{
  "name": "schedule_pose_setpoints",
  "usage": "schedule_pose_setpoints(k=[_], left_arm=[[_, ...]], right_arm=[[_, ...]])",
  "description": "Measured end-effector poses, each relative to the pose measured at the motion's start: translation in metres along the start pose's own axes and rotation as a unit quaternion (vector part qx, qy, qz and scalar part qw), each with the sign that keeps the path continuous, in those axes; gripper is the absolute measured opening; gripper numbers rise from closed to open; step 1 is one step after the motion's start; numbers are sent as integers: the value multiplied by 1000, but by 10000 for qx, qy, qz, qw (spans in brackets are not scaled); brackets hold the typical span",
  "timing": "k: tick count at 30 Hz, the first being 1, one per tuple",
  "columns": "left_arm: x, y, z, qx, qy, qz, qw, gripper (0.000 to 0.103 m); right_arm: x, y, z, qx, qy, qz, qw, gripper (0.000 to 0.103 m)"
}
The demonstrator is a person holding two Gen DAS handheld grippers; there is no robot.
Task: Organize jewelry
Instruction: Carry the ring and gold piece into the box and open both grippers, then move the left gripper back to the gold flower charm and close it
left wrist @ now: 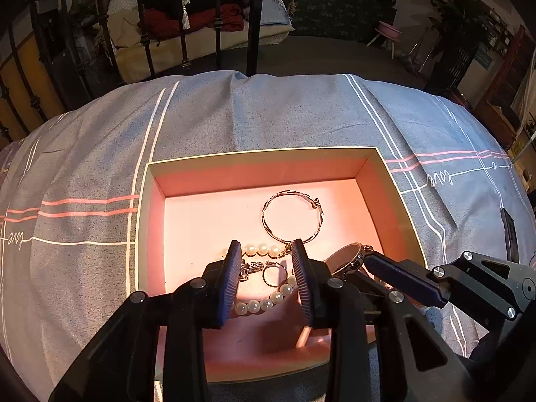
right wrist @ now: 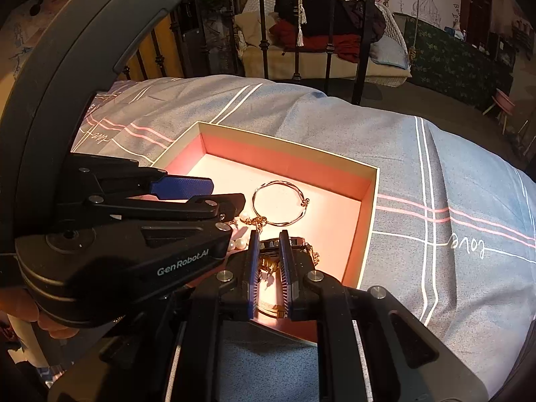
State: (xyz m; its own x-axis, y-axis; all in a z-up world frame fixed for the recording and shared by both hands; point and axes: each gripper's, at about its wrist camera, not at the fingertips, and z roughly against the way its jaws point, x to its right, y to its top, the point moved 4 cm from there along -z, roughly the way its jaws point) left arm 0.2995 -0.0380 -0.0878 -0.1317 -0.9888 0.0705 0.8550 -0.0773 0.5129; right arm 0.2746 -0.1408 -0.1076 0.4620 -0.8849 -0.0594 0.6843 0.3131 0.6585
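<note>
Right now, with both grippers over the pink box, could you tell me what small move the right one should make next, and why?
Probably open the right gripper a little and lift it clear. Its jaws stand narrow around the watch, which already sits inside the box beside the bangle and pearl bracelet, so it looks delivered.

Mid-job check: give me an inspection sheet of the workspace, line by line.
Surface: grey striped bedspread.
Job's things: pink box holding bangle, pearl bracelet, ring, watch.
Clutter: nothing seen.
Grippers: left gripper open over the pearls; right gripper narrowly parted around the watch, grip unclear.
Cables: nothing seen.
Surroundings: iron bed rail, swing seat with clothes.
</note>
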Motion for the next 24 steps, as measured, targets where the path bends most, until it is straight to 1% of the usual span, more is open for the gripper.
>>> schedule_pose_setpoints(k=[1,2,3,5,7,9,10,12,13,14,15,18,20,21,24], left_arm=[[0,0,2,25,24,-5,10000,39],[0,0,3,38,25,-1,10000,44],[0,0,6,56,31,6,10000,45],[0,-1,10,75,-13,38,10000,54],[1,-3,16,84,-47,66,9999,57],[0,-5,22,104,-24,66,9999,62],[0,-6,26,135,-21,63,9999,64],[-1,-13,38,238,-62,32,9997,69],[-2,-17,45,287,-77,25,9996,74],[-2,-23,52,363,-107,18,9993,78],[-3,-29,60,447,-140,13,9989,79],[-6,-58,72,532,-221,41,9983,81],[-3,-81,70,400,-320,14,9987,81],[-2,-93,67,329,-311,-27,9990,81],[-2,-120,56,185,-100,-163,9996,80]], right_arm=[[-1,0,1,16,1,16,10000,17],[-1,-1,3,49,-53,14,10000,23],[-1,-1,5,79,-71,5,9999,26],[-1,-1,11,188,-119,1,9998,53],[-3,-2,18,274,-252,56,9993,60],[-5,-4,25,325,-357,97,9988,68],[-6,-5,30,370,-418,130,9984,75],[-9,-11,42,466,-490,182,9975,83],[-11,-15,48,526,-511,198,9971,88],[-13,-21,54,566,-508,216,9969,88],[-15,-28,58,561,-501,231,9969,88],[-24,-56,64,475,-478,273,9974,88],[-28,-76,64,344,-458,230,9981,88],[-31,-86,62,253,-394,182,9987,88],[-37,-110,60,61,-224,85,9997,88]])
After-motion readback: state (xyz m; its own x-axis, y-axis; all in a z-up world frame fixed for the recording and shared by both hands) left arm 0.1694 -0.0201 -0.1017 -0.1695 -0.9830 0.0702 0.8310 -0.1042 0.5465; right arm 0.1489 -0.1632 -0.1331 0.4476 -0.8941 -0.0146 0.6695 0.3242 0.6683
